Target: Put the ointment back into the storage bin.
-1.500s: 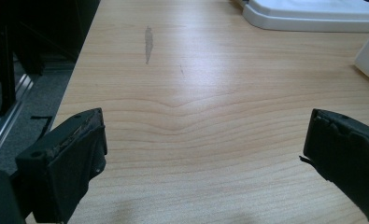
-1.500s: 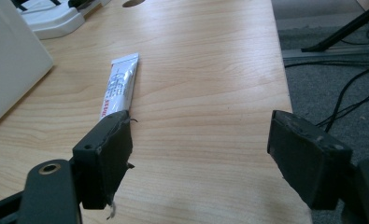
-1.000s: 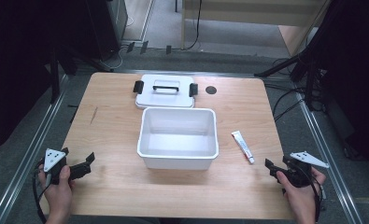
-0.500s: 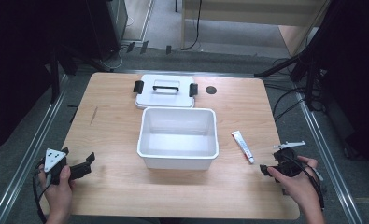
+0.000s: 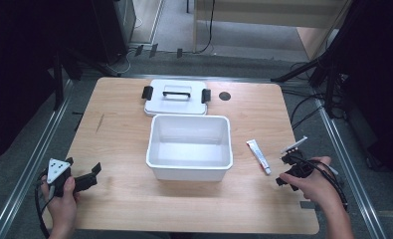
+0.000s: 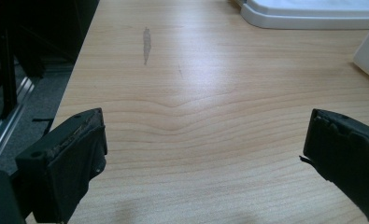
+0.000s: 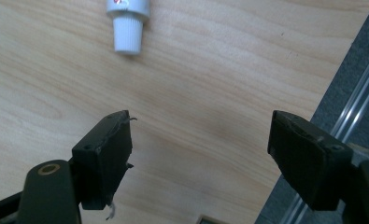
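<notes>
A white plastic tub [image 5: 189, 145] sits open at the middle of the wooden surface [image 5: 119, 114]. Its lid [image 5: 176, 97], white with a dark handle and two black clips, lies flat just beyond it at twelve o'clock, touching or nearly touching the tub's far wall. A small dark round hole [image 5: 225, 96] marks the surface at about one o'clock from the tub, just right of the lid.

A small white tube [image 5: 258, 156] with a white ribbed cap lies flat at three o'clock from the tub, near it but apart, its cap end pointing toward the near edge. In the right gripper view the cap [image 7: 127, 28] shows at the top, at about eleven o'clock from the tool's gap, well clear of both jaws.

The right tool [image 5: 289, 173] is held in the person's right hand [image 5: 311, 181] at about four o'clock from the tub, just right of the tube's cap end, near the surface's right edge. Its jaws stand wide apart with bare wood between them.

The left tool [image 5: 87, 175] is held in the left hand [image 5: 59, 196] at about eight o'clock from the tub, well apart from it, with its grey three-cornered plate on top. Its jaws are also spread wide over bare wood; a faint dark streak [image 6: 146, 43] in the grain lies ahead at about eleven o'clock.
</notes>
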Demonstrator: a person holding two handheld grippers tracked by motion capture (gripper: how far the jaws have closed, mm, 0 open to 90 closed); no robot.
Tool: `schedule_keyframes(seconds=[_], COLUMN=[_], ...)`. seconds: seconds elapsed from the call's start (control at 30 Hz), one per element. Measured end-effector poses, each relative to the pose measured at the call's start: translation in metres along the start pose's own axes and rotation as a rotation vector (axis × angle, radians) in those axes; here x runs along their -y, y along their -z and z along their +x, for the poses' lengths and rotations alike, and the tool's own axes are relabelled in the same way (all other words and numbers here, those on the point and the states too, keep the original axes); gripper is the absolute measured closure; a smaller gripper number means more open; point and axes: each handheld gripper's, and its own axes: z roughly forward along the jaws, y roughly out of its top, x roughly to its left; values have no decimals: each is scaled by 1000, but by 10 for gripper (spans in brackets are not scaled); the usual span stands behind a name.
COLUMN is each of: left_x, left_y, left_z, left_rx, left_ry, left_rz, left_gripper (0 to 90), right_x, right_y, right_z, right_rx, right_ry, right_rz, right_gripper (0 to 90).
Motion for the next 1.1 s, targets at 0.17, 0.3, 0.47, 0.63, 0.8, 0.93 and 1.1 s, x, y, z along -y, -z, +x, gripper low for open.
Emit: schedule_keyframes(seconds=[0.17,0.3,0.47,0.63,0.8,0.93,1.1], left_x=[0,0,0,0,0,0,0], left_y=[0,0,0,0,0,0,0], left_z=[0,0,0,0,0,0,0], left_rx=[0,0,-1,0,0,0,0], left_ry=[-1,-1,-1,-1,-1,-2,-1], left_rz=[0,-1,-2,-2,-2,-1,-2], left_gripper=[0,0,0,0,0,0,0], right_x=[-10,-18,-27,-35,-43,-49,-55], right_y=[-1,-1,-5,-4,-2,-1,-2], right_z=[5,10,16,18,18,17,16], right_rx=[20,30,37,36,25,2,-30], right_ry=[34,45,62,52,42,34,26], right_rz=[103,131,150,136,121,111,95], right_gripper=[204,202,214,236,260,285,339])
